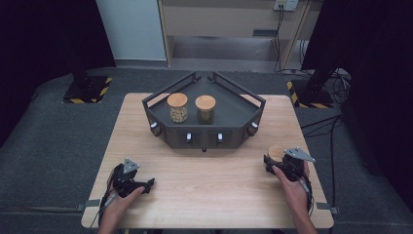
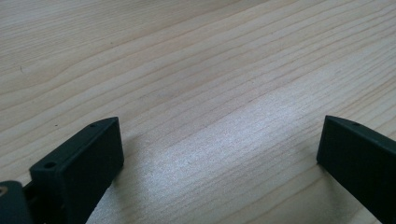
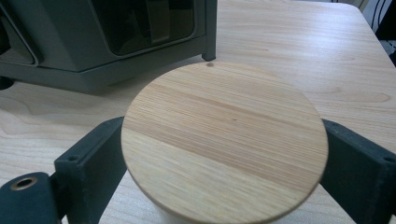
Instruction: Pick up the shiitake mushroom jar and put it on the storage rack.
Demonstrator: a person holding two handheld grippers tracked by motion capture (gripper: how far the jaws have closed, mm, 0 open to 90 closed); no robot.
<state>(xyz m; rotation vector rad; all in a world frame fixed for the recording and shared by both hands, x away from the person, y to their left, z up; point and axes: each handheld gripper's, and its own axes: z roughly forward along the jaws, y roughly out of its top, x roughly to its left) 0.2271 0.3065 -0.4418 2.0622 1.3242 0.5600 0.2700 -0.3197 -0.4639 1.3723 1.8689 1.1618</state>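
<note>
A jar with a round wooden lid (image 3: 224,135) stands on the table near the right edge (image 1: 276,152). My right gripper (image 3: 224,144) has its two black jaws against the jar's sides, just under the lid's rim; in the high view that gripper (image 1: 275,160) sits at the jar with a hand behind it. My left gripper (image 2: 219,140) rests low over bare wood with its jaws wide apart and nothing between them. It lies at the front left of the table (image 1: 146,185), pointing right.
A dark grey angular tray (image 1: 160,122) with rails stands at the table's back centre and holds two wooden-lidded jars, one with pale round pieces (image 1: 178,108) and one with greenish contents (image 1: 205,109). Its front corner (image 3: 93,46) lies just beyond the right-hand jar.
</note>
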